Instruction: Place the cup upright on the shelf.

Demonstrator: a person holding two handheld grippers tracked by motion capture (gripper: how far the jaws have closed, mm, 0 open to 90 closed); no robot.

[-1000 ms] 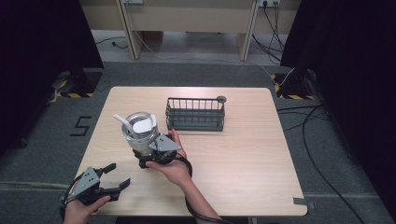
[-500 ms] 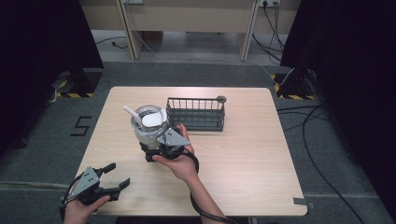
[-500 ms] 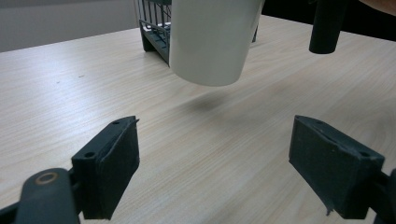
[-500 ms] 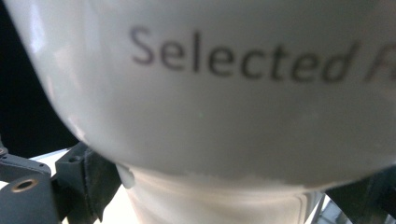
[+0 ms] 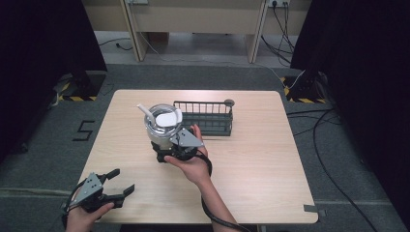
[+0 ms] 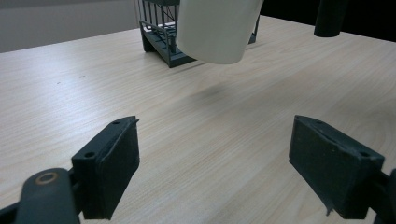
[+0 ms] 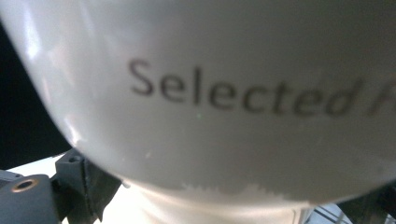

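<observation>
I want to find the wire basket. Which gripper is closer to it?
The right gripper, holding a white cup just beside the wire basket. The left gripper sits open at the table's near edge.

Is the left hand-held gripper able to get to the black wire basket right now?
Probably yes, but not straight on. The left hand-held gripper sits open at the table's near corner, and the white cup, held up by the right hand-held gripper, hangs between it and the basket. Going around looks free.

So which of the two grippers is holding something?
The right gripper, in the middle of the table. It holds a white cup up in the air. The left gripper is open and empty.
</observation>
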